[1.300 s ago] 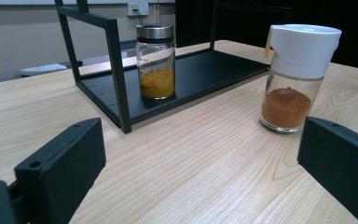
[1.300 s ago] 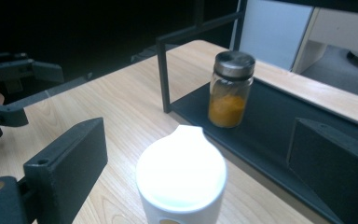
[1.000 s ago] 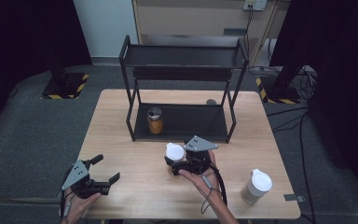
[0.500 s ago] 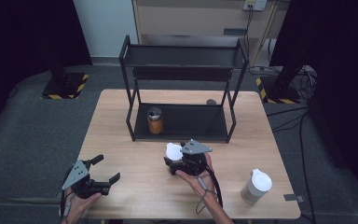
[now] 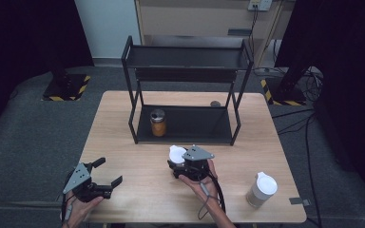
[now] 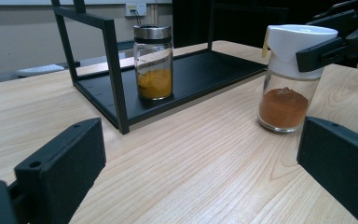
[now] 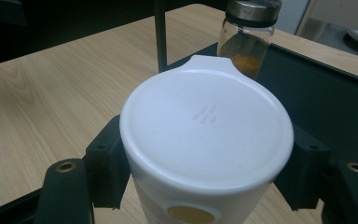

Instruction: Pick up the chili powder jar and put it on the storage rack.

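Right tongs clamp spice jar at its white cap; glass body smooth, breakable, light. Left tongs wide, idle

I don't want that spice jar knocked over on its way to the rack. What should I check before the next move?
1. Right gripper clamped on the white-lidded jar: ok, jaws at the lid.
2. Jar upright on the table: ok.
3. Grip firm: cannot tell.
4. Free space on the rack's lower shelf beside the yellow spice jar: ok.
5. Left gripper open, off to the side: ok.
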